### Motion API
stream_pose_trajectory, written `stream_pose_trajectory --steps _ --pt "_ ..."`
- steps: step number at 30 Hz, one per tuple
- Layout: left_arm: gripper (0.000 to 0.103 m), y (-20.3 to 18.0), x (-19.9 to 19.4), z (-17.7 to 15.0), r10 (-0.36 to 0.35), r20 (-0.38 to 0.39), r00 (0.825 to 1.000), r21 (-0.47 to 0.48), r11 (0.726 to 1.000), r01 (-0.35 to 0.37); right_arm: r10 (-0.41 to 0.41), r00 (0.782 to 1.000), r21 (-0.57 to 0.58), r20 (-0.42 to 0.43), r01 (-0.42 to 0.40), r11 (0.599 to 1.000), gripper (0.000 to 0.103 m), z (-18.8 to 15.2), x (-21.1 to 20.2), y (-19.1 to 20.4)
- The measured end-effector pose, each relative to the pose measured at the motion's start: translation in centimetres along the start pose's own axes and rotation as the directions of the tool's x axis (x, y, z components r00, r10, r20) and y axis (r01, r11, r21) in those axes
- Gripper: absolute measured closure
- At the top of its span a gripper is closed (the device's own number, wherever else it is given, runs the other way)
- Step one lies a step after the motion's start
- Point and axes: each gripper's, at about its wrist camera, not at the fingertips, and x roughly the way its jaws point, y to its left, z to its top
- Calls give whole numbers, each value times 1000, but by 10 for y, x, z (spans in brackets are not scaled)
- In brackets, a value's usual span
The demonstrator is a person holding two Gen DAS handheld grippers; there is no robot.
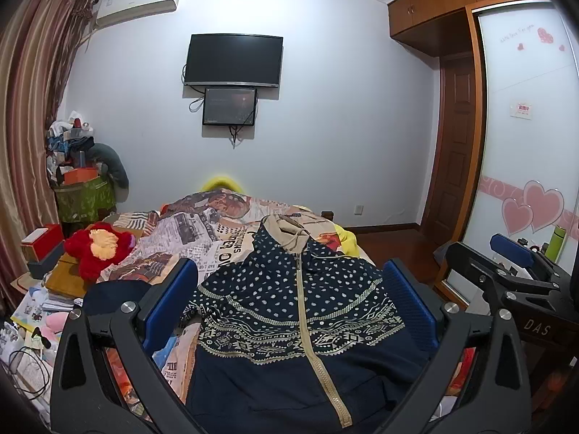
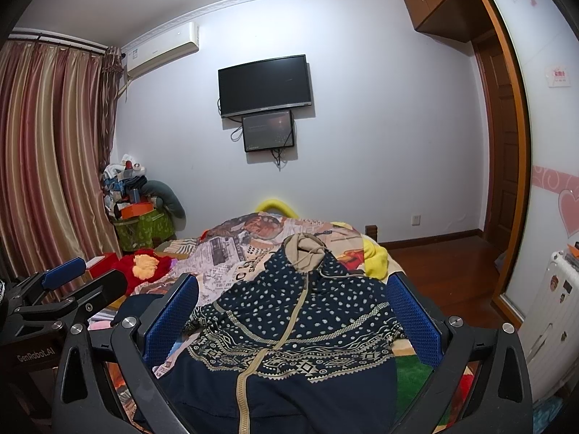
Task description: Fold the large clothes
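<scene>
A navy zip hoodie (image 1: 289,303) with white dots, a beige hood and a beige zipper lies front-up on the bed, its hood at the far end. The right wrist view shows the same hoodie (image 2: 289,325). My left gripper (image 1: 289,267) hovers over the hoodie's chest, open, with nothing between its blue pads (image 1: 173,300). My right gripper (image 2: 293,282) hangs open over the same garment, also holding nothing. Each gripper shows in the other's view: the right gripper (image 1: 481,249) at the right edge, the left gripper (image 2: 103,271) at the left edge. The hoodie's sleeves are hidden or tucked.
A newspaper-print bedspread (image 1: 202,238) covers the bed. A red and yellow plush (image 1: 97,246) and boxes crowd the bed's left side. A piled green bin (image 1: 85,195) stands by the curtain. Wooden floor, a wardrobe (image 1: 524,126) and a white suitcase (image 2: 553,318) lie right.
</scene>
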Motion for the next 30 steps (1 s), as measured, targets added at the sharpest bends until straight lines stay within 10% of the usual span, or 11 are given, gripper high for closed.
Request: stream_pose_trajectory --steps 30 --pt "0 -1 0 1 0 9 1000 0 1000 0 0 1000 0 1 0 1000 0 -6 4 1"
